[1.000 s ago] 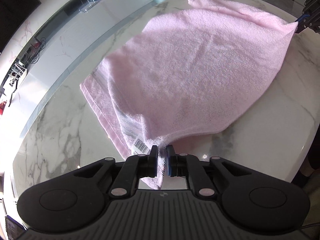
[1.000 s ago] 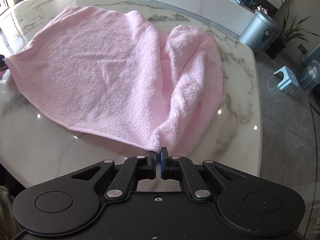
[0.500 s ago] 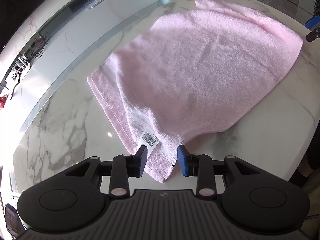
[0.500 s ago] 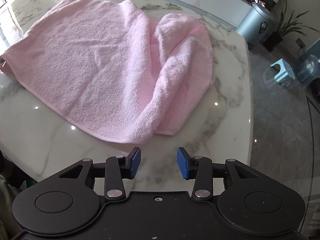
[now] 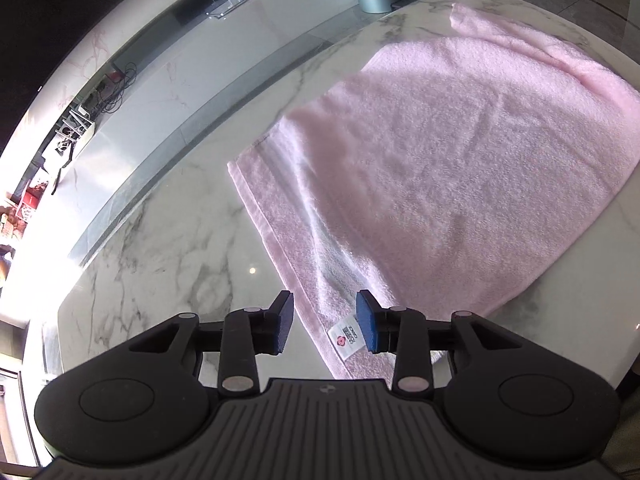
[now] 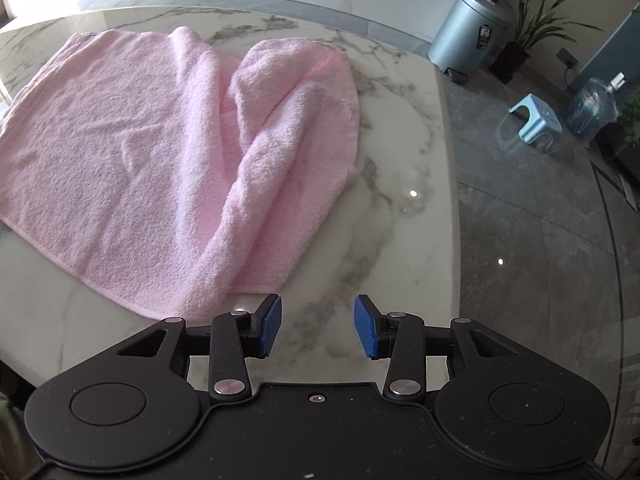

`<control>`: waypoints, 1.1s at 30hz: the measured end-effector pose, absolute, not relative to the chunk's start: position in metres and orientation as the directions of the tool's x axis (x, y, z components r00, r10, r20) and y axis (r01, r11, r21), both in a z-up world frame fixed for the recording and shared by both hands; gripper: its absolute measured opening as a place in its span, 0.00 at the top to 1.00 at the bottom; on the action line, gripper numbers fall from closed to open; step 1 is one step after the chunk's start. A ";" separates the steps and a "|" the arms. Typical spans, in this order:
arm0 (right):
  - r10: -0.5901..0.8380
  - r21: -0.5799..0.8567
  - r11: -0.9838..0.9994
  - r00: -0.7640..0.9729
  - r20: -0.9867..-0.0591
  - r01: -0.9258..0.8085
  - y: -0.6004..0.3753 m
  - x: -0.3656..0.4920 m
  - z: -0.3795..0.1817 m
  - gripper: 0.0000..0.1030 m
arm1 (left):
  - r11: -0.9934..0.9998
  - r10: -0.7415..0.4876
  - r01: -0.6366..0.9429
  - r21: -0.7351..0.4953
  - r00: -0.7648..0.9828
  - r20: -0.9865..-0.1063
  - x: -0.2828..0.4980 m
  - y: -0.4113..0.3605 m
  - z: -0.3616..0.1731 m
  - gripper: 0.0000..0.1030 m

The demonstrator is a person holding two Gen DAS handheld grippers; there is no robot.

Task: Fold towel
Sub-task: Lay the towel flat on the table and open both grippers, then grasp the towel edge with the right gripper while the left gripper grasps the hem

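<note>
A pink towel lies folded over on the white marble table, its near corner with a white label between the fingers of my left gripper, which is open and not touching it. In the right wrist view the same towel has a bunched, rolled fold along its right side. My right gripper is open over bare marble just right of the towel's near corner, holding nothing.
The table's right edge drops to a grey tiled floor. A silver bin, a potted plant, a light blue stool and a water bottle stand beyond it. A long white counter runs past the table's far side.
Both grippers were shut on the towel's near corners a second ago; they opened, let the towel drop flat, and have since drawn back slightly.
</note>
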State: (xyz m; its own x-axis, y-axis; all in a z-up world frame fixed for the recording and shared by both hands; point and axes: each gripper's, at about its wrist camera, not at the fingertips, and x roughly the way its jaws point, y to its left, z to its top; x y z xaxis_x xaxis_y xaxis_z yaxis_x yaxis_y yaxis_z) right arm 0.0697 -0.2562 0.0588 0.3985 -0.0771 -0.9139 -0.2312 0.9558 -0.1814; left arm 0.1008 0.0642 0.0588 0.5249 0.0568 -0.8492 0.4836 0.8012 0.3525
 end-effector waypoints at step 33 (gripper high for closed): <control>-0.086 -0.115 0.991 0.321 -0.943 -0.071 -0.266 0.140 -0.008 0.96 | 0.844 0.158 0.391 0.366 0.472 -0.867 0.156 0.071 -0.011 0.87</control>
